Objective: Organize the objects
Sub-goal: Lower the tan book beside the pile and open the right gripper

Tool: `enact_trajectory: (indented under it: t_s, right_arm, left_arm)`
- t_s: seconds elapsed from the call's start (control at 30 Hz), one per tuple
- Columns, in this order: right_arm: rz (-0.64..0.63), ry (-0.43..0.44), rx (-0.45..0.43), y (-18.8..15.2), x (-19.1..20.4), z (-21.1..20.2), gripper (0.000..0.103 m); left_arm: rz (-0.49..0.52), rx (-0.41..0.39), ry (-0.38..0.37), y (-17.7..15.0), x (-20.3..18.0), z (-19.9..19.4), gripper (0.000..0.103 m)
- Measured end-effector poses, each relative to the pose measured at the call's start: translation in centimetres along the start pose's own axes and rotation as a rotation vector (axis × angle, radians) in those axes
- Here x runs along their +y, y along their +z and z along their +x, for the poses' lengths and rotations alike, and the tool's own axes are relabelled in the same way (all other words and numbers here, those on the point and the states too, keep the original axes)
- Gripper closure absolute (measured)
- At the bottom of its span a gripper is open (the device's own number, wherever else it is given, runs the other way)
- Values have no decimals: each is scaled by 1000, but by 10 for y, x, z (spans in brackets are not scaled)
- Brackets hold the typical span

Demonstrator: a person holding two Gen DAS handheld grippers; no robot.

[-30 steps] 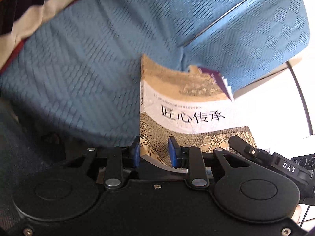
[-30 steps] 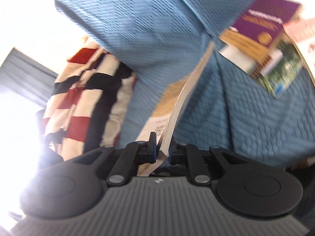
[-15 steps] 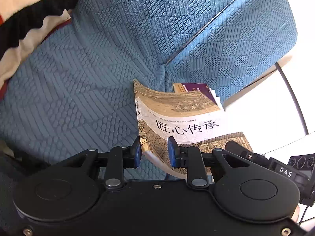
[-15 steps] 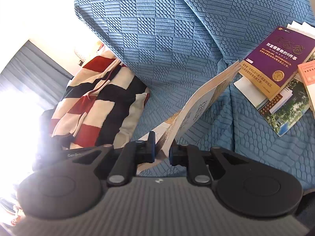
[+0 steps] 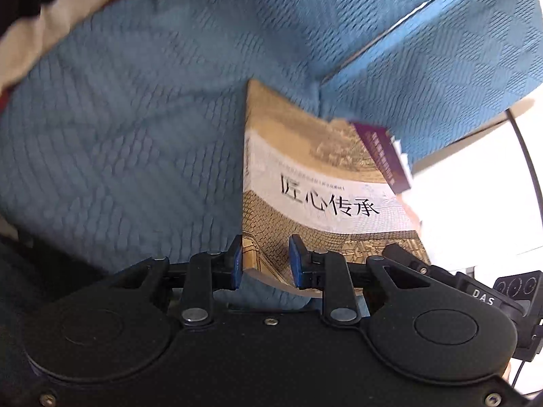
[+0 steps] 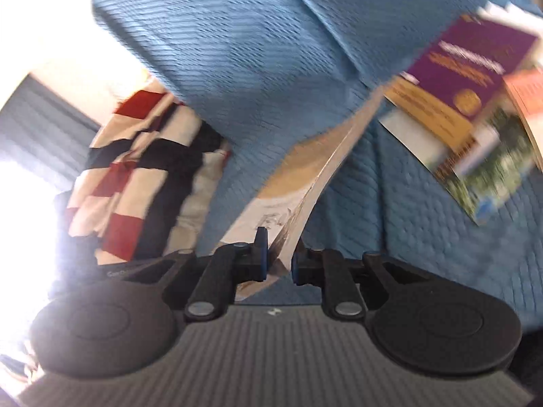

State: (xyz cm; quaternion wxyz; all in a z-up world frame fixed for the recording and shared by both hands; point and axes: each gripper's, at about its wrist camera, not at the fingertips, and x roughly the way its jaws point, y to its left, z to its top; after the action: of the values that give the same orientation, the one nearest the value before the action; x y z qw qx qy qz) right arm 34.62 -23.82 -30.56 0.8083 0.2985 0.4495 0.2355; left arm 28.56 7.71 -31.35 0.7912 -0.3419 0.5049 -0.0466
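A blue quilted sofa fills most of both wrist views and serves as the landmark; its seat cushion, back cushion and the seam between them show clearly in the left wrist view. At the sofa's far end, seen from the right wrist, lies a striped blanket in red, black and cream, bunched against the cushion.

Above the sofa seat a tan paperback book with black Chinese characters on a pale band is held by both tools, its cover bowed upward. In the right wrist view the same book appears nearly edge-on, rising from the jaws toward the sofa's back seam.

Further along the seat from the held book rests a pile of books, a purple-covered one on top, with a green-and-white cover and an orange-edged one beside it; motion blur hides their lettering. The left wrist view shows only the purple edge past the tan book's far corner.

The left gripper is clenched on the book's near left corner, blue pads pressing spine edge and cover. The right gripper grasps the opposite near corner, narrow jaws pinching the page block, close to the seat.
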Motion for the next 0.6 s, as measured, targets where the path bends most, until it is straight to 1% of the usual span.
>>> enact_trajectory:
  t_s: [0.13, 0.23, 0.27, 0.33, 0.37, 0.47, 0.5, 0.53, 0.6]
  right_arm:
    - [53, -74, 39, -17, -19, 9, 86]
    - [66, -127, 61, -26, -27, 17, 86]
    - [65, -149, 73, -29, -27, 20, 86]
    - [57, -188, 94, -32, -29, 26, 85]
    - [53, -200, 97, -33, -28, 27, 85]
    - [76, -225, 113, -31, -29, 29, 78]
    - [91, -237, 119, -31, -30, 28, 74]
    - [104, -244, 128, -31, -30, 26, 73]
    - [113, -262, 138, -30, -28, 22, 68]
  left_arm:
    - [20, 51, 46, -8, 1, 19, 79]
    - [52, 80, 124, -13, -3, 31, 79]
    - [59, 89, 138, -14, -4, 33, 79]
    - [79, 89, 166, -16, -6, 37, 78]
    - [83, 87, 167, -14, -6, 37, 77]
    - [76, 90, 176, -13, -5, 34, 76]
    - [77, 86, 186, -14, -5, 33, 73]
    - [79, 79, 194, -14, -4, 30, 73]
    - [87, 69, 194, -15, -6, 25, 72]
